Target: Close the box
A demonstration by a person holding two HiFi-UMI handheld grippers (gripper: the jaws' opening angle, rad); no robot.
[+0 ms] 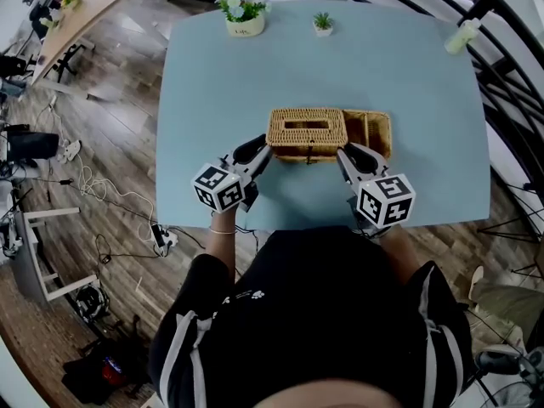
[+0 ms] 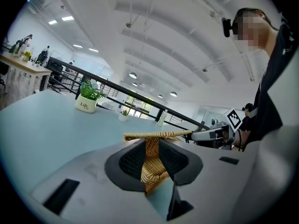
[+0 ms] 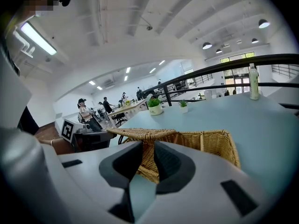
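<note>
1. Now, the surface: a pale blue, smooth desk [image 1: 212,75] with rounded corners, standing on a wood-plank floor [image 1: 110,143] strewn with cables [image 1: 110,198].
2. Round the far side curves a dark railing [image 1: 501,24]; overhead it's white ceiling with strip lights, and more desks stand off to the side.
3. At the far edge sit a leafy plant in a white pot [image 1: 244,15], a smaller plant [image 1: 323,22] and a pale bottle [image 1: 463,36].
4. Centre of the desk, near the front: the wicker box [image 1: 370,133], rectangular, tightly woven and tan, with braided rims.
5. Its flat woven lid [image 1: 306,127], with a slot in the top, covers the left part; the right end lies open.
6. Left tool [image 1: 263,153] is clamped on the weave at the near left corner.
7. Right tool [image 1: 342,154] grips the front weave where the lid ends.
</note>
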